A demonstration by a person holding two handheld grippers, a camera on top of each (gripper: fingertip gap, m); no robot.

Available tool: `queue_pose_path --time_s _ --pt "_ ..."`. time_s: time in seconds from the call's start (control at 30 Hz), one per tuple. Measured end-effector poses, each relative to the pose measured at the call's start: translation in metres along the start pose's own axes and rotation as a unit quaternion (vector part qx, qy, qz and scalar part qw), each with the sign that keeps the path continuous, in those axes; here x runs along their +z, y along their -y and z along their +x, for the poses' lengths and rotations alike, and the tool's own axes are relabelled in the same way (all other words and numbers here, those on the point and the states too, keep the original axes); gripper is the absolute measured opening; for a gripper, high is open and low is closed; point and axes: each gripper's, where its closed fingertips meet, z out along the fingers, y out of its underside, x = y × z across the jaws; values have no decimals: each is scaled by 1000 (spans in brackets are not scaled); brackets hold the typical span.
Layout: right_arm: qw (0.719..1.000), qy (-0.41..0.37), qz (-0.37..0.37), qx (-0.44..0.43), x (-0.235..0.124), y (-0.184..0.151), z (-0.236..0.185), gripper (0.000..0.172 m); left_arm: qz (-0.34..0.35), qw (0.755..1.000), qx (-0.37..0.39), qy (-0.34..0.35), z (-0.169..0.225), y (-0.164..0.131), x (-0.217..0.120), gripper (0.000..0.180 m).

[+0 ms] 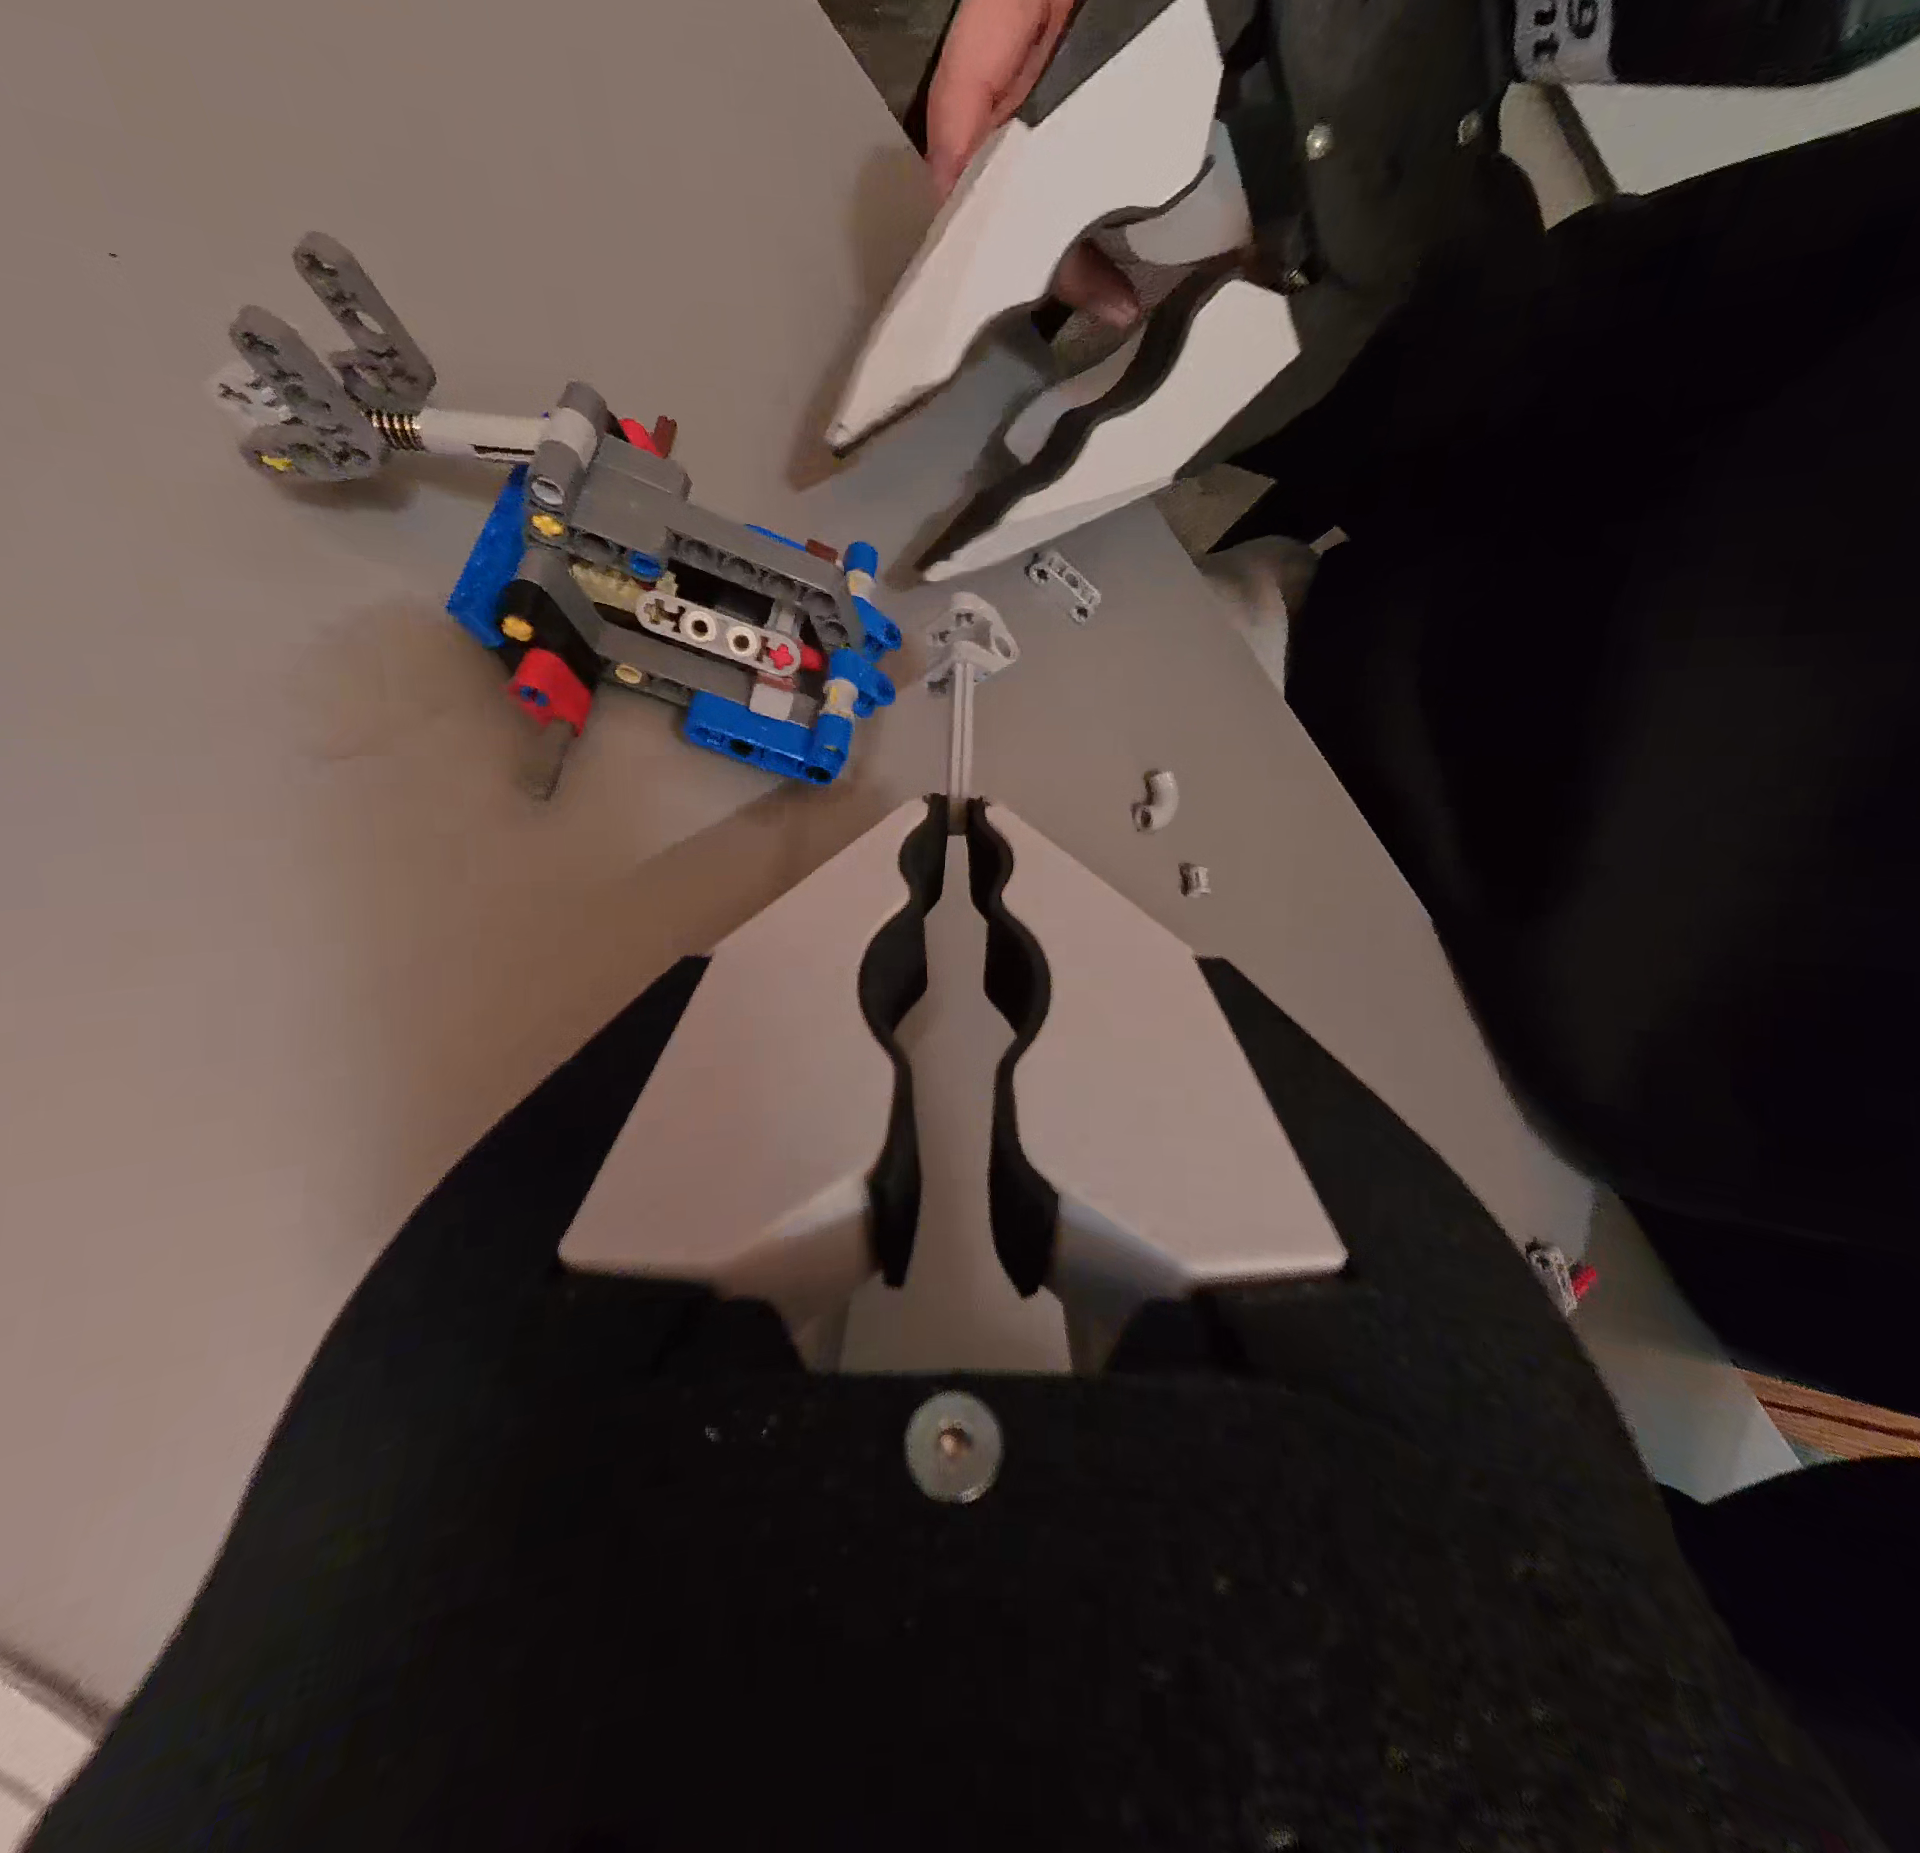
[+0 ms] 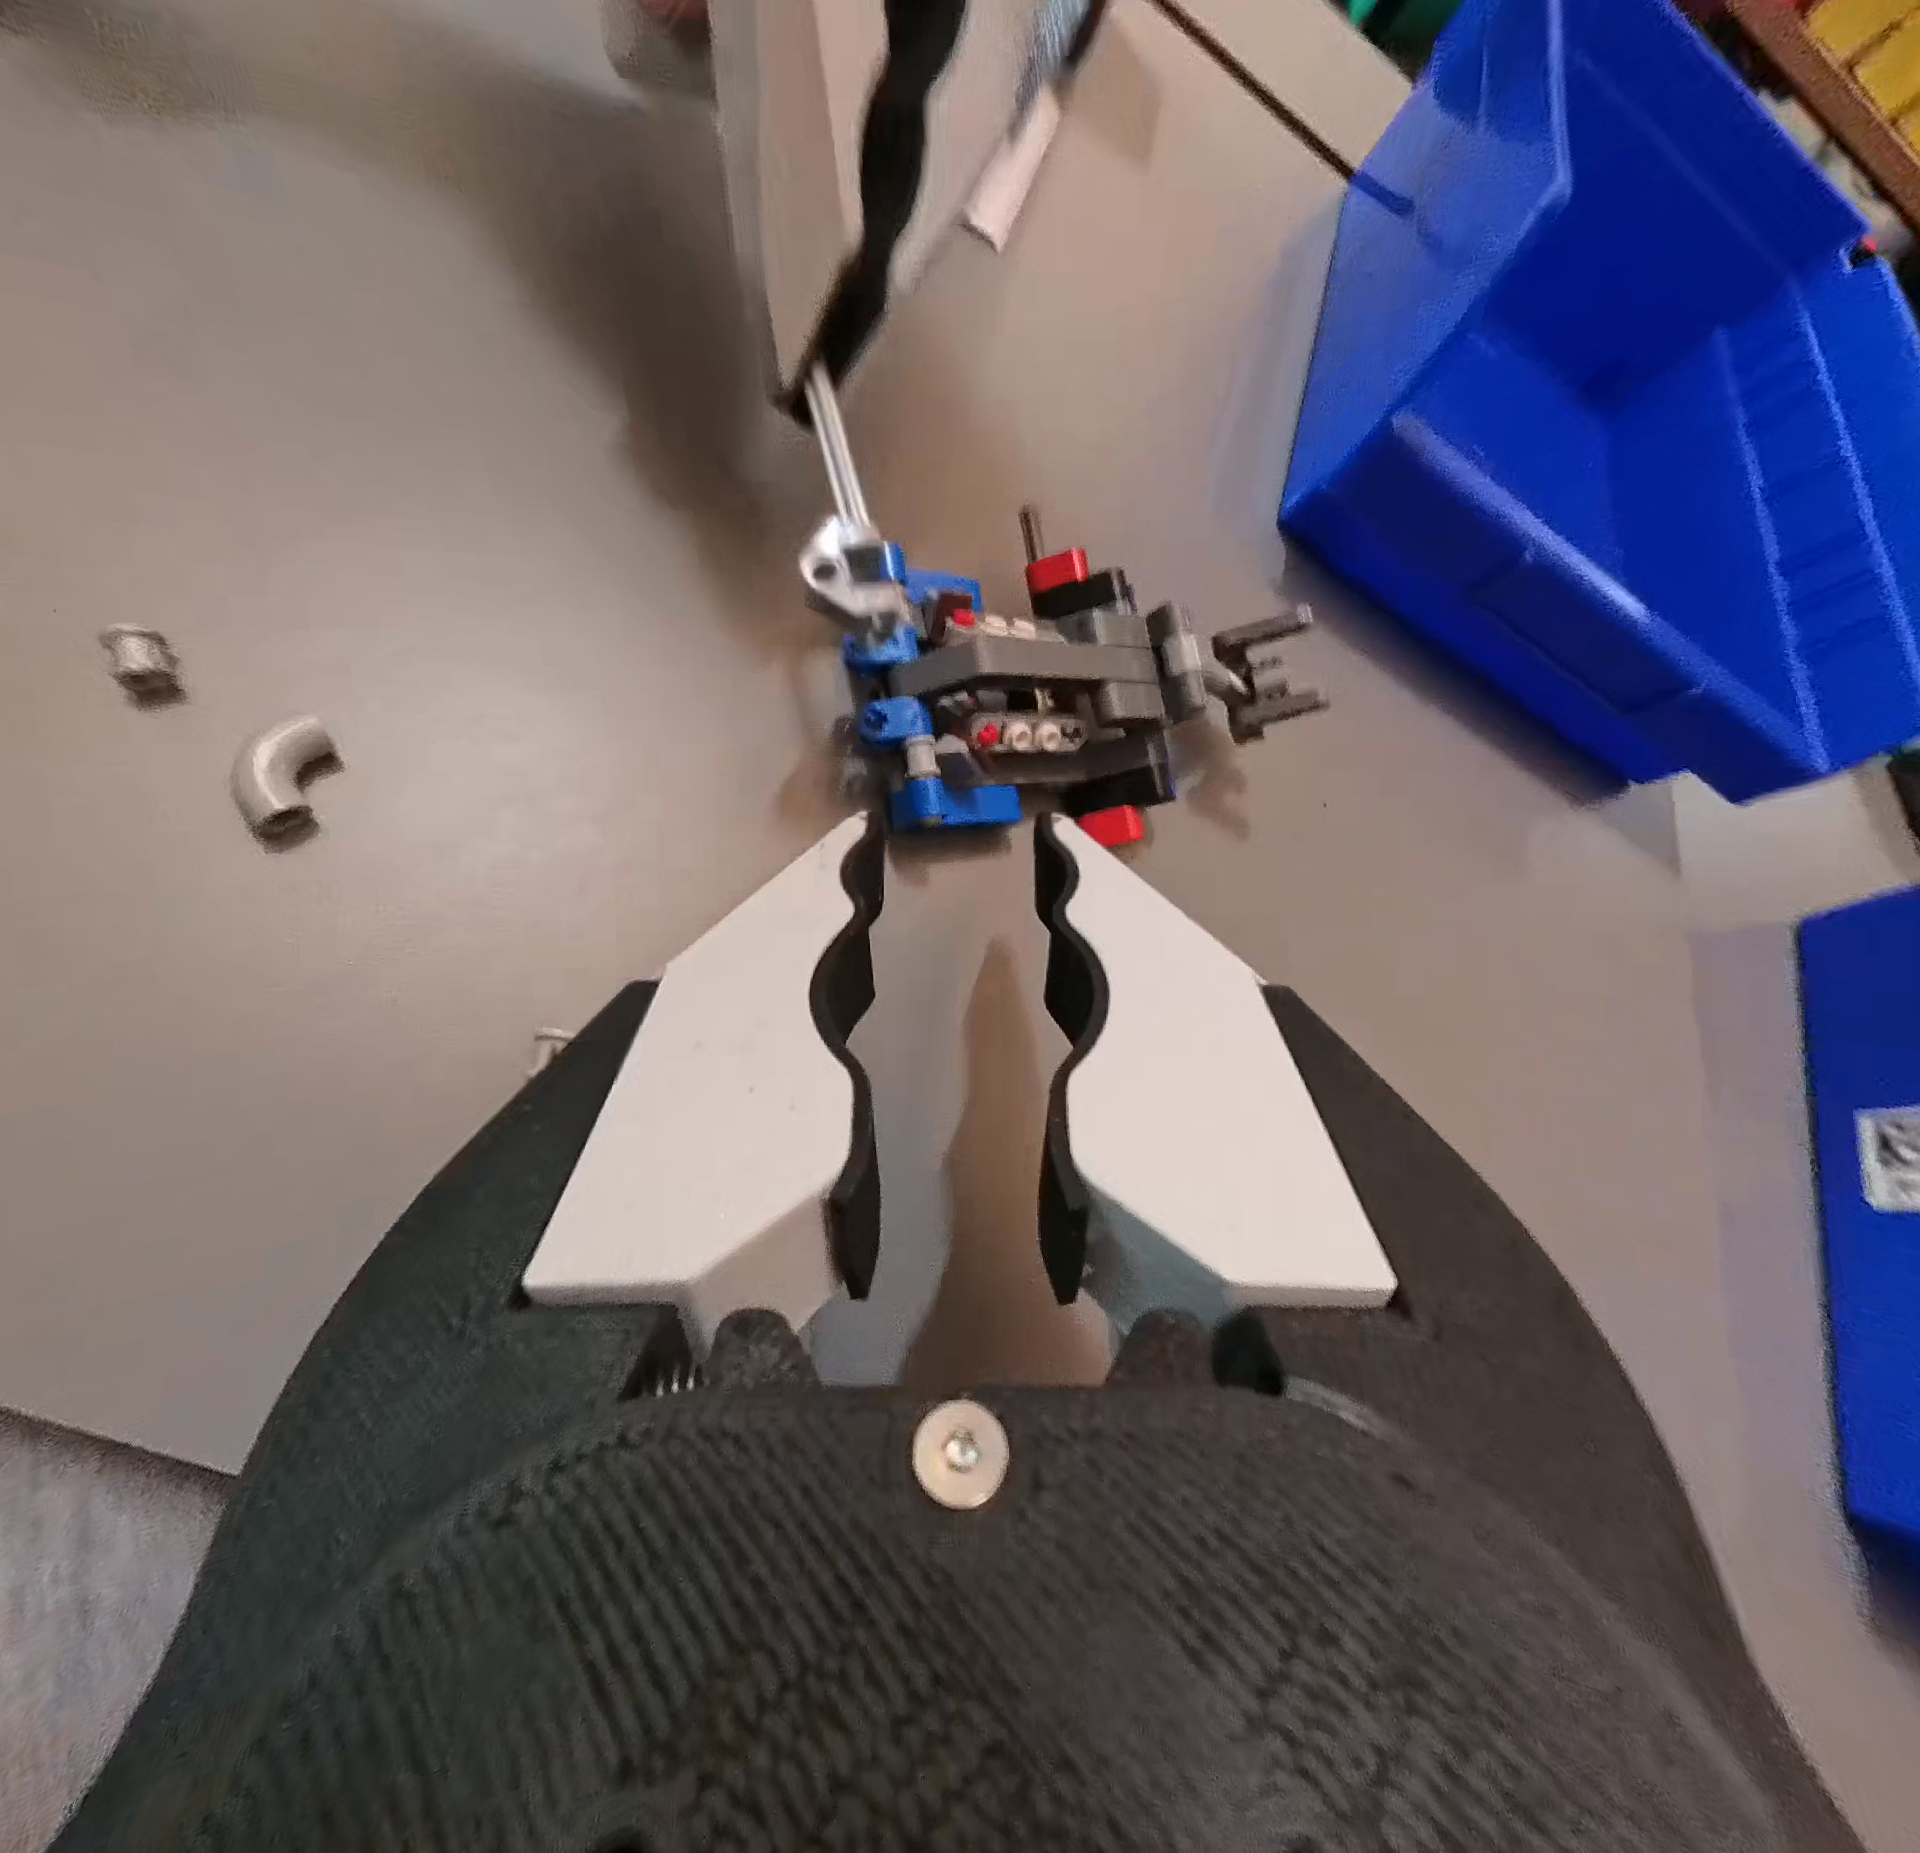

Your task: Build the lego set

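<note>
grey table (image 1: 312, 89), brick model (image 1: 675, 619), blue bins (image 2: 1621, 369)

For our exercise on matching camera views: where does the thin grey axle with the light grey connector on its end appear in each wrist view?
Left wrist view: grey axle at centre, rising from the shut left gripper.
Right wrist view: upper centre, slanting down from the far gripper.
Shared landmark: the blue and grey brick model beside the connector.

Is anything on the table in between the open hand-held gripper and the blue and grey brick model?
Nothing visible. The right hand-held gripper is open, its fingertips just short of the brick model's blue edge, with only bare table between them.
</note>
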Motion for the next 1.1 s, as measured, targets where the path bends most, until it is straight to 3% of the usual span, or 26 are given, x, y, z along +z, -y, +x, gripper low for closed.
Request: queue_pose_path --time_s 0.13,0.5,0.77,1.1 --pt "998 33 46 18 1 14 0 23 8 1000 -15 -19 -9 4 3 0" --pt "994 68 34 78 16 17 5 27 -28 996 -57 -61 -19 7 6 0" --pt "985 106 48 126 20 19 8 29 -7 982 -150 -116 -22 10 8 0" --pt "975 143 48 166 24 17 8 26 40 965 -205 -156 -23 12 9 0"
